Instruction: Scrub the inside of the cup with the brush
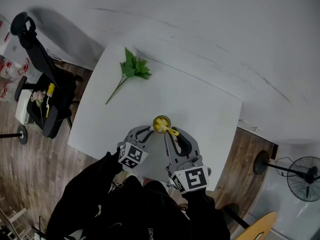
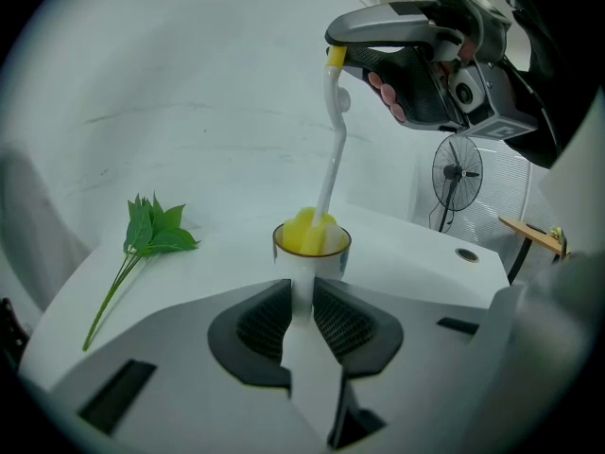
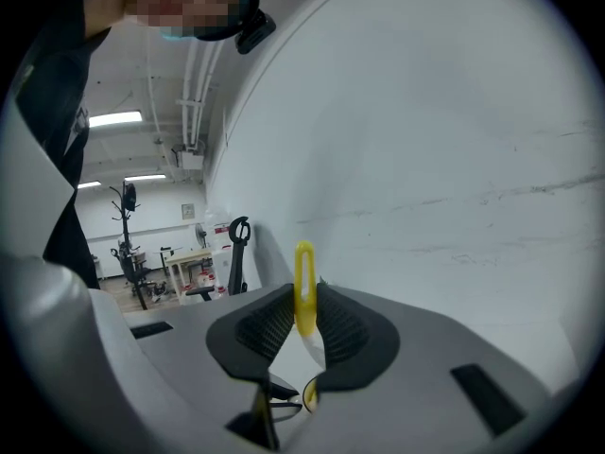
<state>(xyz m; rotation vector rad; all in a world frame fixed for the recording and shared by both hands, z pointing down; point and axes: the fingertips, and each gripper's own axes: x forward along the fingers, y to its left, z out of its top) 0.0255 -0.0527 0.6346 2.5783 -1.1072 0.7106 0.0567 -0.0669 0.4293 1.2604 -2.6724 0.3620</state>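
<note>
head view: on the worktop (image 1: pixel 200 104) the cup (image 2: pixel 329 265) is held upright, clamped by the left hand-held gripper (image 2: pixel 301 296). the brush (image 2: pixel 333 149), pinched in the right hand-held gripper (image 3: pixel 302 301), is seated head-down inside it. scrubbing is judged begun, completion unconfirmed.

Head view stares steeply down on the table (image 1: pixel 200 104), both pairs of jaws low in frame. Left gripper view sits close behind its jaws, cup (image 2: pixel 329 265) just ahead. Right gripper view, equally close, has the brush (image 3: pixel 304 282) between its jaws. All three share that brush.
</note>
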